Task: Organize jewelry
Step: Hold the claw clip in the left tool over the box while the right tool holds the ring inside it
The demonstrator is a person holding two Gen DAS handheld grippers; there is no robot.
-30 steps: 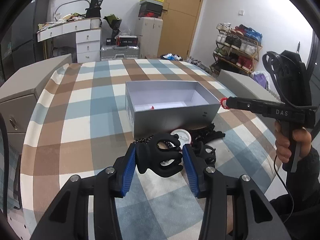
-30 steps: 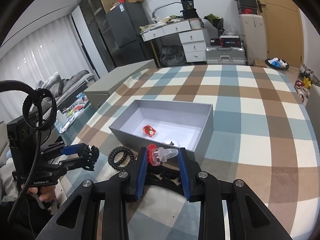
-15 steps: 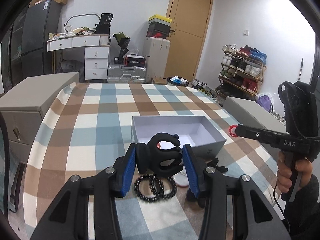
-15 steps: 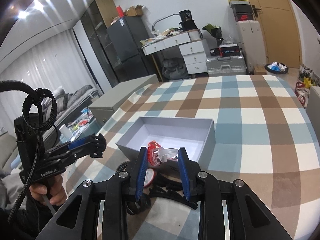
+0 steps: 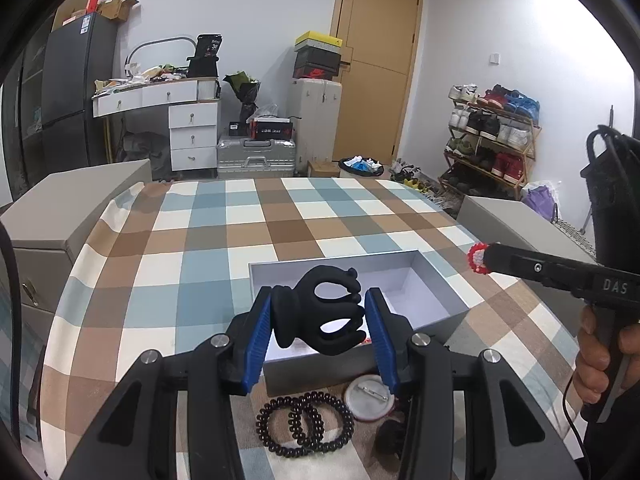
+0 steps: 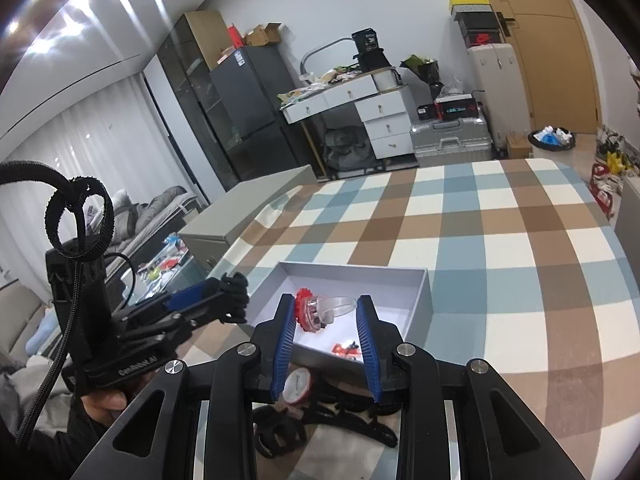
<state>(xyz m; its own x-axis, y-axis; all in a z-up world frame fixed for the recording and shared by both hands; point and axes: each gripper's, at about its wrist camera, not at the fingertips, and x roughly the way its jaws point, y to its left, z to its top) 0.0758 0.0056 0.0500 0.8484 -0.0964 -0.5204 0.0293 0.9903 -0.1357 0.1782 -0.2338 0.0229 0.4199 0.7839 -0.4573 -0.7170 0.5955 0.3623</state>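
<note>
My left gripper (image 5: 319, 314) is shut on a black claw hair clip (image 5: 320, 316), held in the air over the near part of the grey open box (image 5: 436, 292). My right gripper (image 6: 326, 316) is shut on a clear ring with a red flower top (image 6: 320, 312), just above the box's (image 6: 424, 300) near wall. A small red trinket (image 6: 346, 350) lies inside the box. In the left wrist view the right gripper (image 5: 480, 260) reaches in from the right with the red flower at its tip. In the right wrist view the left gripper (image 6: 232, 300) comes in from the left.
On the checked tablecloth (image 5: 248, 232) in front of the box lie two black coil hair ties (image 5: 306, 424), a round white badge (image 5: 370, 392) and more black hair accessories (image 6: 352, 416). Grey cabinets (image 5: 60, 216) flank the table. A hand (image 5: 600, 356) holds the right gripper's handle.
Both grippers have risen and tilted up, so the box sits lower in both views. The coil ties and badge have come into sight below the left gripper. Both grips are unchanged.
</note>
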